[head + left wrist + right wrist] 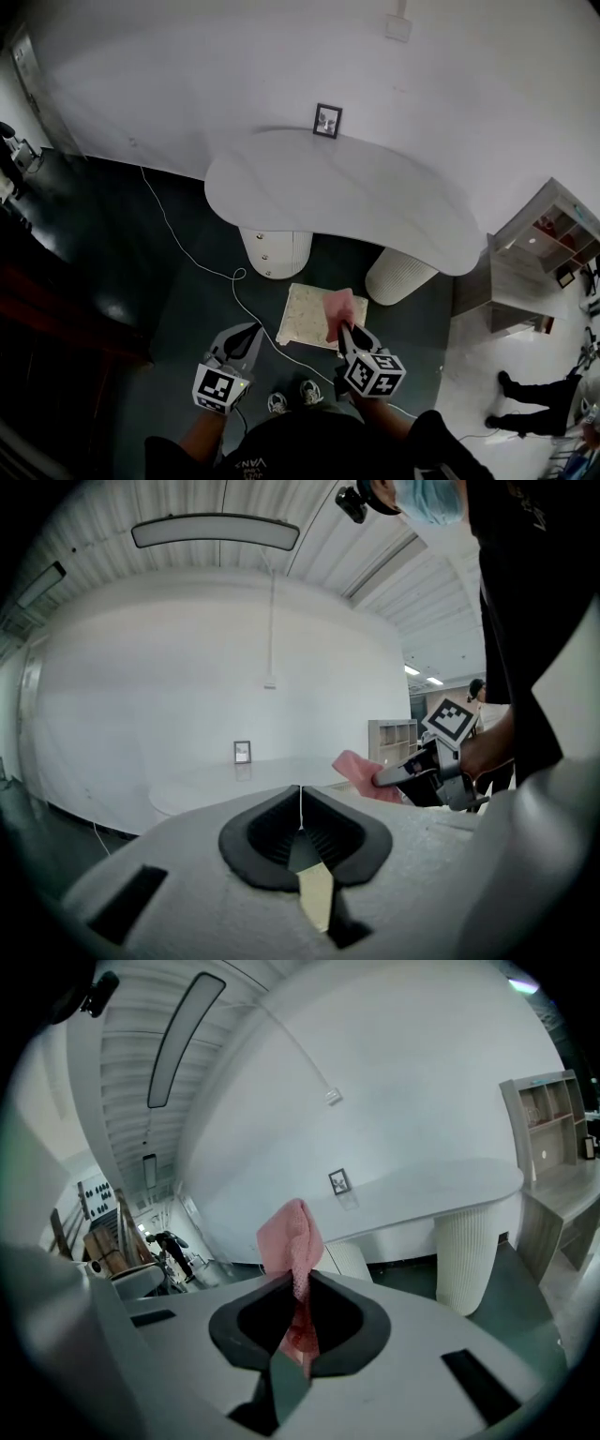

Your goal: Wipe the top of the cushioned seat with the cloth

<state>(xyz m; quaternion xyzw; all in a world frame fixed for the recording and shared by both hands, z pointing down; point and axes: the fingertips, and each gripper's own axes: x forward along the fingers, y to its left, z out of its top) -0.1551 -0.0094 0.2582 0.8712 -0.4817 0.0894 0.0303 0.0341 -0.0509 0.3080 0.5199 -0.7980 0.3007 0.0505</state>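
Observation:
A square cream cushioned seat [307,315] stands on the dark floor in front of the person's feet. A pink cloth [339,313] hangs over the seat's right part, pinched in my right gripper [345,330], which is shut on it. In the right gripper view the pink cloth [292,1246] sticks up from between the closed jaws. My left gripper [246,339] hovers left of the seat, shut with nothing in it. In the left gripper view its jaws [301,797] meet, and the cloth [360,772] shows to the right in the other gripper.
A long white table [337,195] on two ribbed white pedestals [275,251] stands just behind the seat, with a small picture frame [327,120] on it. A white cable [208,265] runs over the floor. A wooden shelf unit [537,253] stands at right. Another person's legs [525,394] show lower right.

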